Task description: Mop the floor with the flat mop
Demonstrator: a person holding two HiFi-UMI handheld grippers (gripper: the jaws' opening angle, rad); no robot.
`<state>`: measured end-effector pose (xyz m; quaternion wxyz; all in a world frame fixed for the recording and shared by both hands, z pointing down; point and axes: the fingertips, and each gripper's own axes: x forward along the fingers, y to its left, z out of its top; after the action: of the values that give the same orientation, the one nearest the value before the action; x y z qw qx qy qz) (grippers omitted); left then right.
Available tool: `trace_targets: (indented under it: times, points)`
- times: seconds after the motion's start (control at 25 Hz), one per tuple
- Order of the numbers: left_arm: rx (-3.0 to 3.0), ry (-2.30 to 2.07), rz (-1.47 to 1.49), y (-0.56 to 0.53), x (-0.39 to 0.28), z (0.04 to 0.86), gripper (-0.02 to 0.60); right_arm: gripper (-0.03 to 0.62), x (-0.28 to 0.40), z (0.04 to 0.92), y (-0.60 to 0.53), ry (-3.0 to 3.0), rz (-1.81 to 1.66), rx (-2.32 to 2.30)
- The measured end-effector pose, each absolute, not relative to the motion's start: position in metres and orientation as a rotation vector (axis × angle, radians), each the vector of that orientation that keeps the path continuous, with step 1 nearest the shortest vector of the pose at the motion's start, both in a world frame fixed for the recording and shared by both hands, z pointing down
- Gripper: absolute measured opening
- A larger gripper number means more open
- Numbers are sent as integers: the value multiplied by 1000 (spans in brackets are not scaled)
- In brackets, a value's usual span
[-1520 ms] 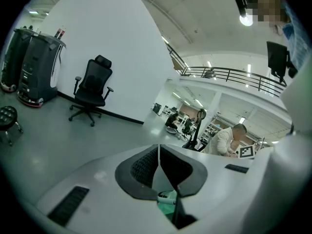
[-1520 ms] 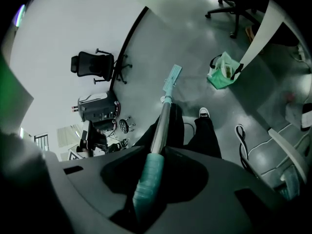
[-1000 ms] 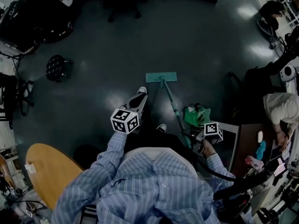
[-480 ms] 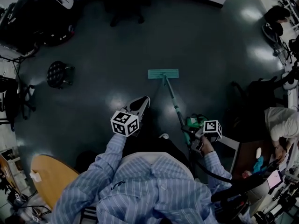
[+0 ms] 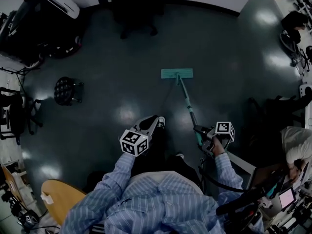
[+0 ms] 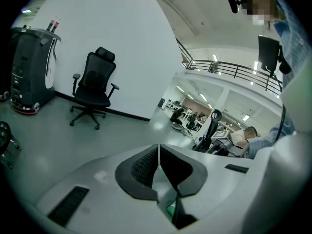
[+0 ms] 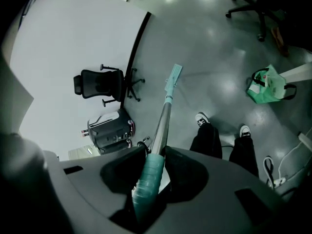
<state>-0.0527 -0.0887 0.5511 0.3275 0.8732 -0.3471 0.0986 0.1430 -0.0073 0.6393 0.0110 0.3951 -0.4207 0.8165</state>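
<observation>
The flat mop lies with its teal head [image 5: 177,73] on the dark floor ahead of me, and its handle [image 5: 187,106] slants back to my right gripper [image 5: 201,136]. In the right gripper view that gripper [image 7: 148,167] is shut on the handle's teal grip [image 7: 152,172], with the mop head [image 7: 174,77] far down the pole. My left gripper [image 5: 157,121] hangs over my left shoe, away from the mop. In the left gripper view it [image 6: 158,157] points across the room, with its pads [image 6: 144,165] pressed together and nothing between them.
A black office chair [image 5: 134,4] and a dark machine [image 5: 44,13] stand by the far wall. A round stool [image 5: 66,89] is at the left, a wooden table [image 5: 58,199] at the near left. A green bag [image 7: 265,84] sits behind my feet. A seated person [image 5: 297,150] and desks are at the right.
I have stepped forward. The mop head has slid farther ahead and to the right over the floor. The green bag has dropped out of the head view. Both grippers stay as they were.
</observation>
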Motion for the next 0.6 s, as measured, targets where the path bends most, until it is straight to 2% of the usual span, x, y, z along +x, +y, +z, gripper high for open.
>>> trace_targets:
  times: [0.6]
  points:
    - [2238, -890, 273, -185, -94, 579, 15, 123, 102, 689, -243, -1357, 2442, 1309]
